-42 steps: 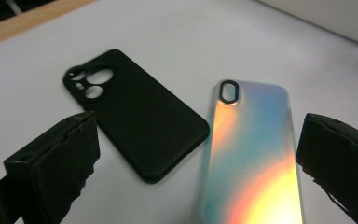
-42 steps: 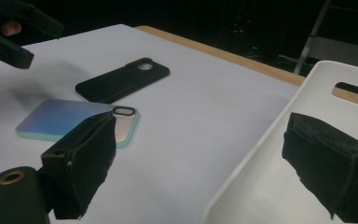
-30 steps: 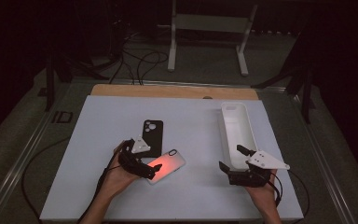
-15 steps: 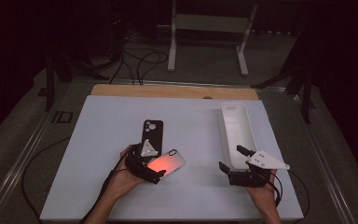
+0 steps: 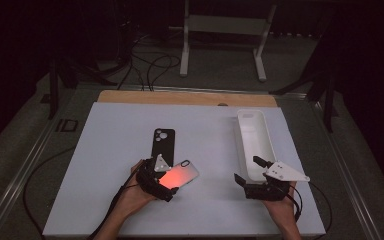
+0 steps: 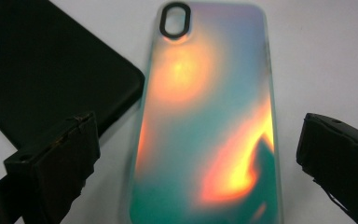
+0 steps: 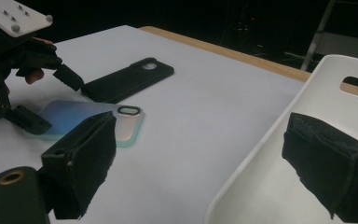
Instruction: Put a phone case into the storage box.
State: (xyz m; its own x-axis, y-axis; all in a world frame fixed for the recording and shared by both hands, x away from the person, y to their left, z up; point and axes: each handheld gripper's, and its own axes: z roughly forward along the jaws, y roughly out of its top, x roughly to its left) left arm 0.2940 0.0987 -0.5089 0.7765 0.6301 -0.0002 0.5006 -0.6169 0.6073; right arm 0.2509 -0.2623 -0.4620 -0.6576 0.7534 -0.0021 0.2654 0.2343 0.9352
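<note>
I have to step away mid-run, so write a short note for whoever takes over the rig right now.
Left tongs: open, jaws either side of the iridescent phone case, which lies flat on the white table; not gripped yet.
Right tongs: open, holding nothing, at the near end of the white tray.
Black phone case: flat on the table, just behind the iridescent one.
Done: nothing in the tray yet.
Left: probably close on the iridescent case and lift it; the tray seems the likely destination.

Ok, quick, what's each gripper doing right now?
Left gripper: open, jaws either side of the iridescent orange-teal phone case, not clamped.
Right gripper: open, holding nothing, at the long white plastic tray.
</note>
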